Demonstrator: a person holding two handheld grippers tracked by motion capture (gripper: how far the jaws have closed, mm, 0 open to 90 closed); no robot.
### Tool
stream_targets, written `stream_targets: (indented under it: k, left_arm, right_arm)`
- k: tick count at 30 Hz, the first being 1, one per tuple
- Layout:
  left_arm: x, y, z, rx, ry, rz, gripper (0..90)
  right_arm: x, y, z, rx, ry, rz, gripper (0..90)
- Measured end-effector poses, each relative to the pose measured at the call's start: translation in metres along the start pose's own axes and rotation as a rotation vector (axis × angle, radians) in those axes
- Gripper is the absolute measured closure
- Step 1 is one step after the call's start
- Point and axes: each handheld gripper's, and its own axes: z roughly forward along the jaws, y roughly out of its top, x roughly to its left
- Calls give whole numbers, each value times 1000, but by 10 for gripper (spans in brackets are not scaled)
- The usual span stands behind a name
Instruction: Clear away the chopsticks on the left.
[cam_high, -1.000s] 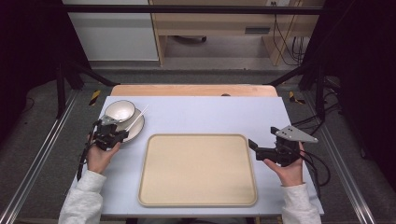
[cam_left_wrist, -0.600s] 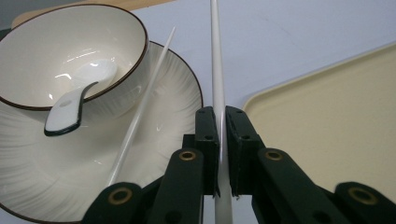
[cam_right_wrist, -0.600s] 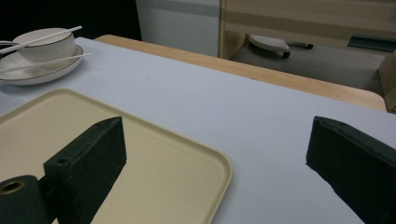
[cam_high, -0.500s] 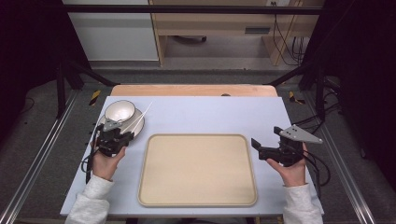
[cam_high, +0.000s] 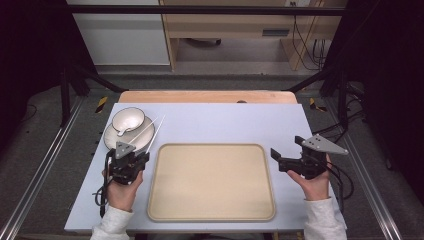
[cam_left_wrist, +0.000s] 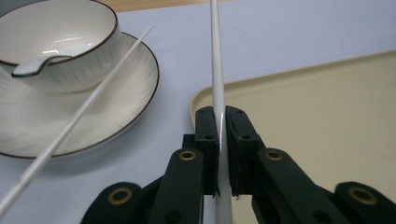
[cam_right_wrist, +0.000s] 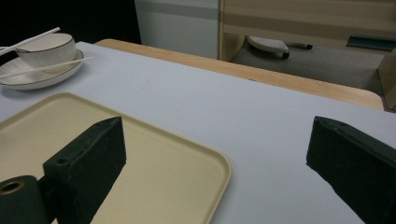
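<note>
Left gripper (cam_high: 134, 159) drawn back toward the person, off the saucer (cam_high: 114, 137), one chopstick (cam_high: 155, 134) clamped and pulled along with it. Right gripper (cam_high: 285, 159) edged slightly nearer too.

- The right gripper (cam_right_wrist: 215, 168) has its two black jaws spread wide, with nothing between them.
- A beige tray (cam_right_wrist: 154, 172) lies on the pale table (cam_right_wrist: 224, 107), under the left jaw.
- At the far left a white bowl (cam_right_wrist: 46, 49) sits on a saucer (cam_right_wrist: 42, 74).
- One white chopstick (cam_right_wrist: 46, 66) lies across the saucer; another (cam_right_wrist: 30, 40) crosses above the bowl.
- Beyond the table's wooden edge (cam_right_wrist: 261, 74) stands a cabinet (cam_right_wrist: 308, 23).
</note>
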Motion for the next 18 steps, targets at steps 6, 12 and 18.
stream_targets:
  k: [6, 12, 18]
  left_arm:
    - [-12, -9, -6, -7, 21, -40, 840]
    - [-26, -20, -7, -24, 28, -78, 840]
    - [-39, -34, -6, -42, 45, -110, 839]
  right_arm:
    - [0, 0, 0, 0, 7, 1, 51]
    - [0, 0, 0, 1, 9, 5, 52]
    - [2, -1, 2, 12, 14, 8, 52]
